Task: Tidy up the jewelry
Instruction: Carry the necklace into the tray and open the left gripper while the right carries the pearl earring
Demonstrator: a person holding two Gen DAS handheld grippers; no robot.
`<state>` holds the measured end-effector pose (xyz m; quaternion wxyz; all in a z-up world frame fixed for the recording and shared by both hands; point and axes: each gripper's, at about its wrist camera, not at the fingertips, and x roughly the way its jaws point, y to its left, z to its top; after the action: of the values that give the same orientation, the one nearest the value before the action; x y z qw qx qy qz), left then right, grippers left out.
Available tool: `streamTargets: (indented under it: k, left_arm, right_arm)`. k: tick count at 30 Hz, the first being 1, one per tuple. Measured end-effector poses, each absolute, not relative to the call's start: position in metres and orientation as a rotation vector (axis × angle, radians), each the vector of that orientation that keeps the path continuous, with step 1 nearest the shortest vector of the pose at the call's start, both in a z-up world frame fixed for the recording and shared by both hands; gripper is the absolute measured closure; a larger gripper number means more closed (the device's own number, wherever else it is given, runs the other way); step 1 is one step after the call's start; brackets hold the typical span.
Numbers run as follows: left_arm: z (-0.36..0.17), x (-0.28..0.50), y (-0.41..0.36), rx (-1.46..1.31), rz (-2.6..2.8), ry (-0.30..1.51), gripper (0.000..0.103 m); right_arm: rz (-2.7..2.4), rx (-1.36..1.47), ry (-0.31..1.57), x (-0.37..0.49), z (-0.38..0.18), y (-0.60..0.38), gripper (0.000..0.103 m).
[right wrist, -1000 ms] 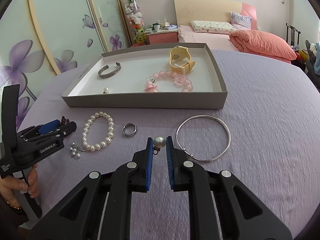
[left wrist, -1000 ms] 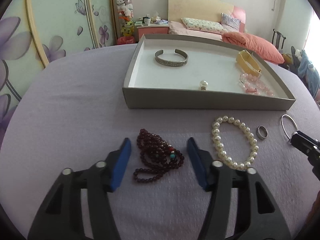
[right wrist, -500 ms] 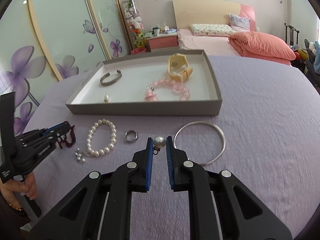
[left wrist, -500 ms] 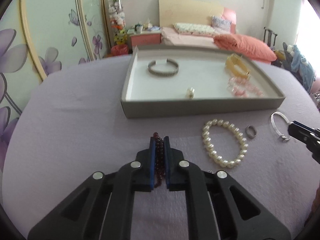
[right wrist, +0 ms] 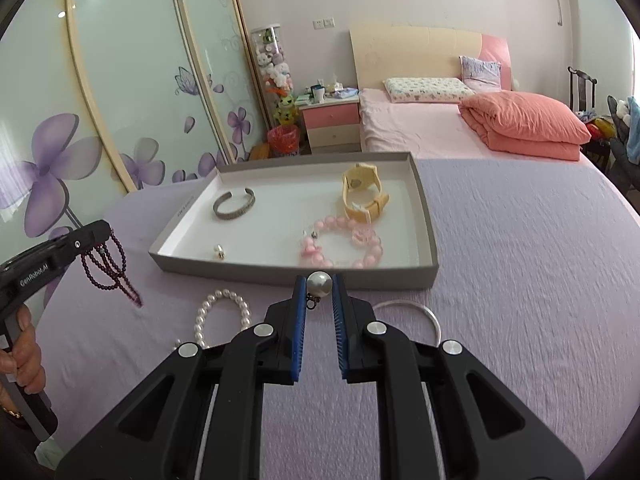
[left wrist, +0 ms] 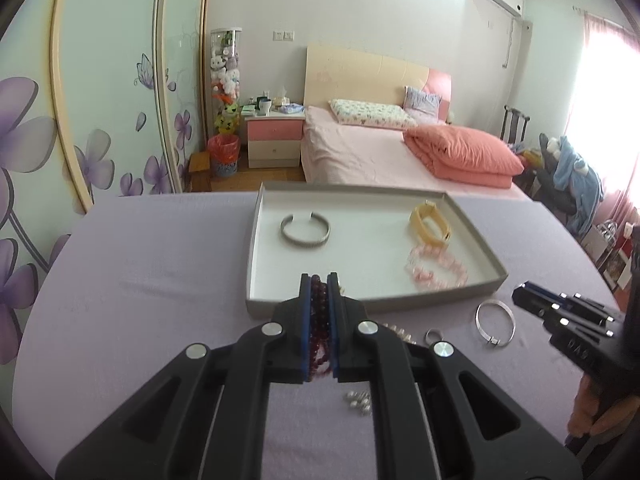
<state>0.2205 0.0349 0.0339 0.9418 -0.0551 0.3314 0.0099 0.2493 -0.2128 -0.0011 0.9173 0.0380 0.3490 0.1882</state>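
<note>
My left gripper (left wrist: 319, 280) is shut on a dark red bead necklace (left wrist: 319, 332), held above the purple cloth just in front of the grey tray (left wrist: 472, 295). From the right wrist view the necklace (right wrist: 108, 268) dangles off the left gripper (right wrist: 102, 236). My right gripper (right wrist: 319, 280) is shut on a pearl earring (right wrist: 319, 283), lifted near the tray's front wall (right wrist: 280, 271). In the tray lie a silver cuff (right wrist: 234, 205), a yellow watch (right wrist: 362, 196), a pink bead bracelet (right wrist: 340, 246) and a small pearl piece (right wrist: 219, 251).
On the cloth lie a white pearl bracelet (right wrist: 222, 312), a thin silver bangle (left wrist: 495, 321), a small ring (left wrist: 434, 335) and a tiny pearl cluster (left wrist: 357, 402). A hand (right wrist: 22, 354) grips the left handle. A bed and nightstand stand behind the table.
My left gripper closed on the dark red necklace and lifted it off the cloth toward the tray. My right gripper rose a little, still holding the pearl earring.
</note>
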Motion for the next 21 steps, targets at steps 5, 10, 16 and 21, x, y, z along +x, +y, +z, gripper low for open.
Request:
streamTargets:
  k: [5,10,16,21]
  left_arm:
    - [0.049,0.239,0.034,-0.135,0.01,0.652,0.095]
    - [0.054,0.263,0.031,-0.133,0.012,0.637,0.095]
    - [0.046,0.296,0.031,-0.123,0.024,0.643,0.095]
    - [0.032,0.317,0.034,-0.126,0.033,0.66,0.095]
  right_arm:
    - [0.394,0.069,0.682,0.261,0.012,-0.209,0.089]
    - [0.388,0.059,0.644,0.276,0.023,-0.204,0.089]
    - [0.384,0.043,0.635,0.296,0.023,-0.2,0.089]
    - [0.375,0.038,0.647,0.314,0.015,-0.198,0.089]
